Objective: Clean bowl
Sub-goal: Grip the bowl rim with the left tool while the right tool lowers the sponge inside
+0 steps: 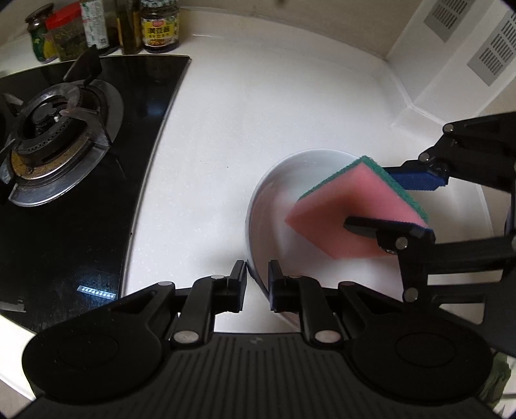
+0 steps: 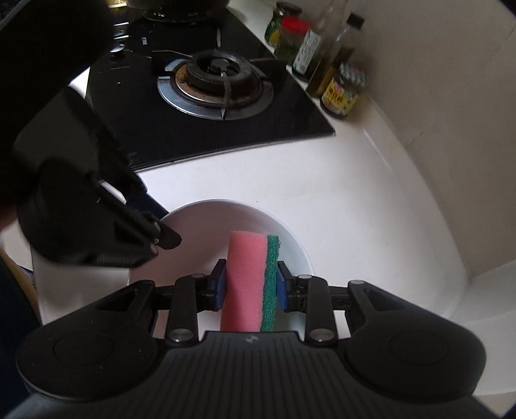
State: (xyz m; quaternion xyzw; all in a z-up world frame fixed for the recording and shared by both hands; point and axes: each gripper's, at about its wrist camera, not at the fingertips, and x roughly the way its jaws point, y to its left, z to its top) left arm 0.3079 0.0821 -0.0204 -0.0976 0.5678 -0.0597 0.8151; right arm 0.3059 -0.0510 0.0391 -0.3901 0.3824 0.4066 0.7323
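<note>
Your right gripper (image 2: 248, 285) is clamped on the sponge (image 2: 250, 283), one finger on the pink foam and the other on the green scouring side, and holds it upright over the bowl (image 2: 206, 222). In the left wrist view the sponge (image 1: 351, 206) hangs tilted inside the bowl (image 1: 274, 193). Your left gripper (image 1: 258, 283) pinches the bowl's near rim, one finger outside the wall and one inside. The bowl sits on the white counter (image 1: 258, 106), beside the black stove (image 1: 96, 180). Jars (image 1: 159, 25) stand at the back behind the stove.
</note>
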